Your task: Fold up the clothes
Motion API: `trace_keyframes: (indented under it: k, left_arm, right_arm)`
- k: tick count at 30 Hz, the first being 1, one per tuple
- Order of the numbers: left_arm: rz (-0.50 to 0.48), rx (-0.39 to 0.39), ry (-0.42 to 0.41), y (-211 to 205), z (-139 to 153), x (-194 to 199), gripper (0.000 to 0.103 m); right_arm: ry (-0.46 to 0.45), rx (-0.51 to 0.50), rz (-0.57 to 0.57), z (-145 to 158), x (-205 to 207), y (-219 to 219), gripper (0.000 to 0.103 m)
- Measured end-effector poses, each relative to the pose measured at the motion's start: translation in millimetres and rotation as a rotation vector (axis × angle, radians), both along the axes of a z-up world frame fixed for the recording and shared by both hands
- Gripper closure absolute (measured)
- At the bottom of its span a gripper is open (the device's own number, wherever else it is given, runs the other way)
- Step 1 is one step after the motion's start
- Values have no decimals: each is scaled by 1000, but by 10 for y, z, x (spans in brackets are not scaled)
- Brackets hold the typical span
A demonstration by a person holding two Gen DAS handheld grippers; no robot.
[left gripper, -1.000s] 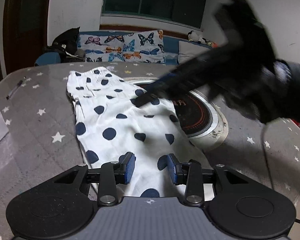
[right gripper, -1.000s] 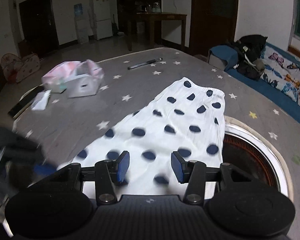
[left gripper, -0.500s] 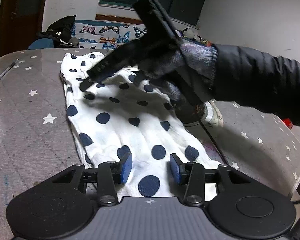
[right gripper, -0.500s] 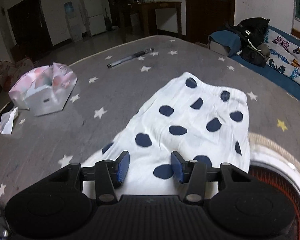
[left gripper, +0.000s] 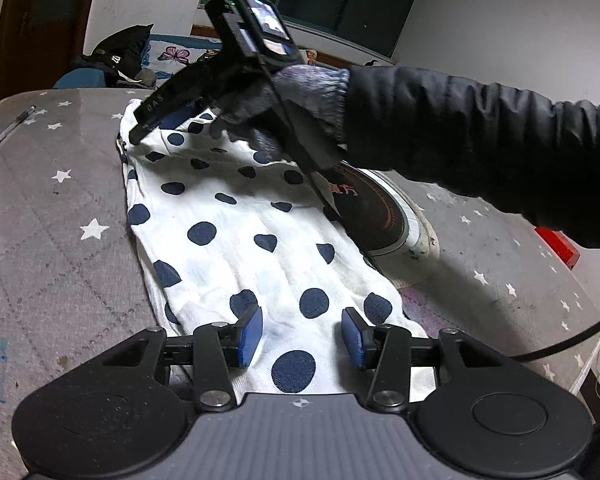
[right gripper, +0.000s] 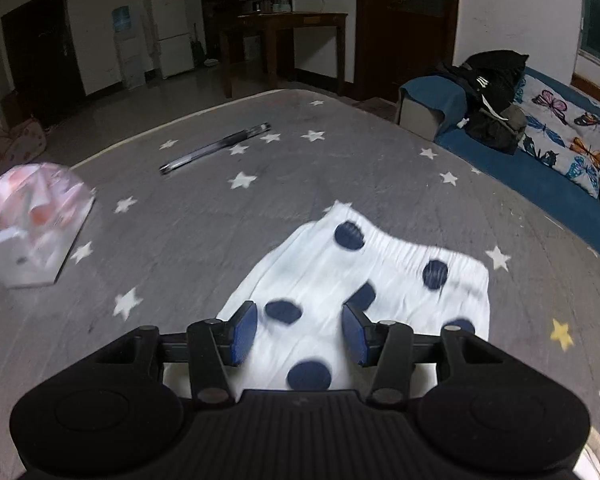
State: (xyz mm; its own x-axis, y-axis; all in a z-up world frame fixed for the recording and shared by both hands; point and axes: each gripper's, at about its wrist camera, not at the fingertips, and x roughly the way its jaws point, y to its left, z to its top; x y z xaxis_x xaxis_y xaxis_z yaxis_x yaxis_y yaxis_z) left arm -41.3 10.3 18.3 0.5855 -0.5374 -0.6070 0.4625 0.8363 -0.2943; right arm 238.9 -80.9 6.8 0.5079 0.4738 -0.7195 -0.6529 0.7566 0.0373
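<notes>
- Two views, and I take the left wrist first: my left gripper (left gripper: 302,338) hangs low over the near end of the polka-dot garment (left gripper: 236,232), its blue pads (left gripper: 249,336) well apart with nothing between them but white cloth and a dark dot beneath.
- The garment lies flat and lengthwise on the grey star-print table cover (left gripper: 52,216), running away from me; its right edge overlaps the round built-in burner (left gripper: 384,216).
- At the far end the right gripper (left gripper: 140,130) is held by a gloved hand (left gripper: 260,108) in a black sleeve (left gripper: 480,148), its tip down at the far left corner of the cloth (I cannot tell from here whether it touches).
- A pen (left gripper: 14,126) lies far left on the cover, well apart from the garment.
- From the right wrist: the right gripper (right gripper: 300,332) has its pads (right gripper: 244,332) spread wide, empty, just above the gathered waistband end of the garment (right gripper: 380,264) (this view is smeared with blur).
- The pen (right gripper: 216,148) lies beyond the garment, and a pink and white tissue pack (right gripper: 32,228) sits far left.
- A sofa with butterfly cushions (right gripper: 572,152) and a black bag (right gripper: 496,96) stands off to the right.
</notes>
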Motion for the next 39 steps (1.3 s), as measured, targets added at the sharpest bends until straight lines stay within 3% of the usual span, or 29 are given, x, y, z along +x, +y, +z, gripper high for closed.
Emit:
trace_keyframes:
  k: [15, 26, 34, 39]
  left_arm:
    - [2, -35, 9, 52, -55, 21, 55]
    - [-2, -47, 7, 96, -67, 2, 53]
    - [-7, -43, 12, 117, -45, 0, 51]
    - [-8, -41, 17, 132, -21, 8, 50]
  right_arm:
    - [-44, -2, -42, 47, 355, 156, 56]
    - [-48, -8, -132, 146, 461, -248, 54]
    - [-33, 80, -197, 166, 563, -571, 54]
    - [12, 53, -174, 40, 658, -644, 53]
